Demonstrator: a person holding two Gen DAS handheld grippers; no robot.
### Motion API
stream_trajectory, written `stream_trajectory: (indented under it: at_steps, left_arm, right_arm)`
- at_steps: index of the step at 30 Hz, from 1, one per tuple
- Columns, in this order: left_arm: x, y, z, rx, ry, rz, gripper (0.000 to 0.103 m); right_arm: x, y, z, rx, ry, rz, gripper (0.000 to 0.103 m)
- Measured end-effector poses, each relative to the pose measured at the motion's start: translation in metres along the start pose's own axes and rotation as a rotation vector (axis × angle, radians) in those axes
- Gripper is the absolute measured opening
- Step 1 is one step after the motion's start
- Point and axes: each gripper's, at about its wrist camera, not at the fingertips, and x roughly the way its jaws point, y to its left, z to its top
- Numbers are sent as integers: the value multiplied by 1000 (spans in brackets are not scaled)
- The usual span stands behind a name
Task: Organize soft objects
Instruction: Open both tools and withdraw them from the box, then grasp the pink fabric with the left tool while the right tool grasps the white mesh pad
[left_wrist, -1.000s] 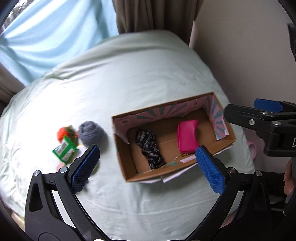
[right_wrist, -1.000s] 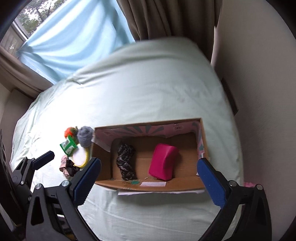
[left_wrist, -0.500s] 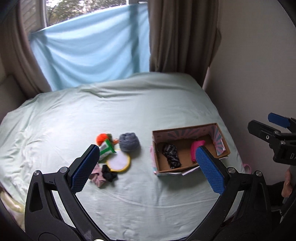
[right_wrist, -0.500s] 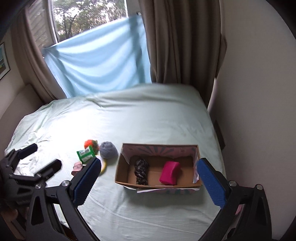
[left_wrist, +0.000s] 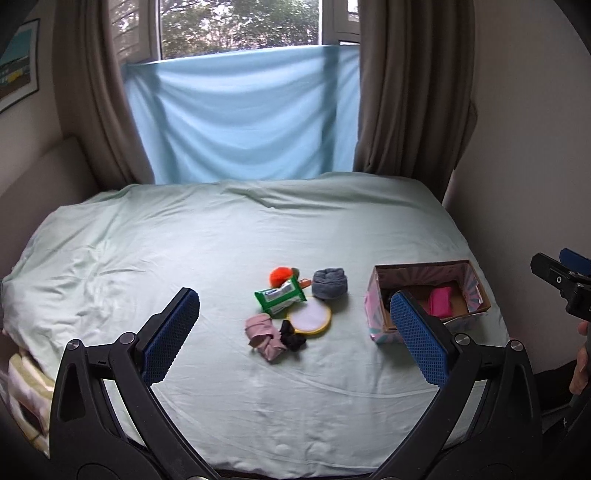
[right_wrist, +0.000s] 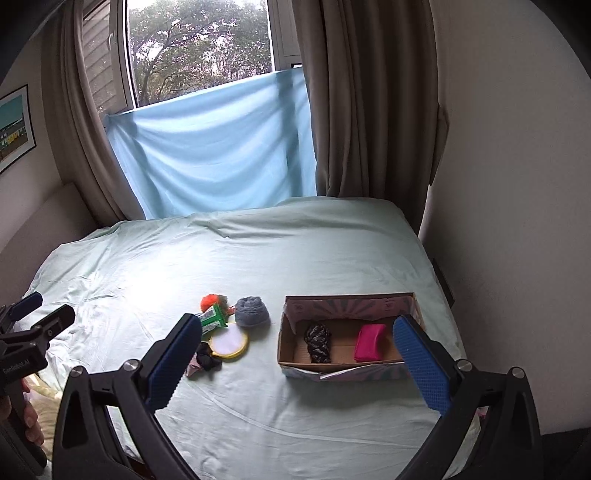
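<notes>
Two grippers are hanging over the near edge of the bed, both with jaws spread wide and nothing between them: the left gripper facing the loose pile, the right gripper looking toward the box.

Several soft things are lying together near the middle of the sheet, well apart from either gripper: a grey roll, an orange pom-pom, a green packet, a round pad with a yellow rim, a pink cloth and a black scrap touching it; the box is sitting just to their right, already holding a patterned twist and a magenta pouch.

Everything is looking light and yielding; the grey roll should be squashing under the pads, so a grip across its middle seems best; the pom-pom may be slipping out unless pinched at its core; the packet looks slick and crinkly, better taken across its short width; the pink cloth is bunching loosely, so a grab at the thickest fold may be lifting the black scrap with it.

Writing on the packet is too small to read; the left gripper's handle, seen from the right wrist view, appears to be carrying "GenRobot.AI".
</notes>
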Motion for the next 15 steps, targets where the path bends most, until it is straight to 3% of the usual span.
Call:
stream_trajectory:
  at_steps: [8, 15]
  left_arm:
    - [26, 42, -17, -3, 37, -27, 103]
    - [93, 72, -46, 54, 77, -71, 103]
  right_arm:
    - [18, 46, -13, -1, 24, 18, 103]
    - [72, 89, -37, -24, 42, 50, 103]
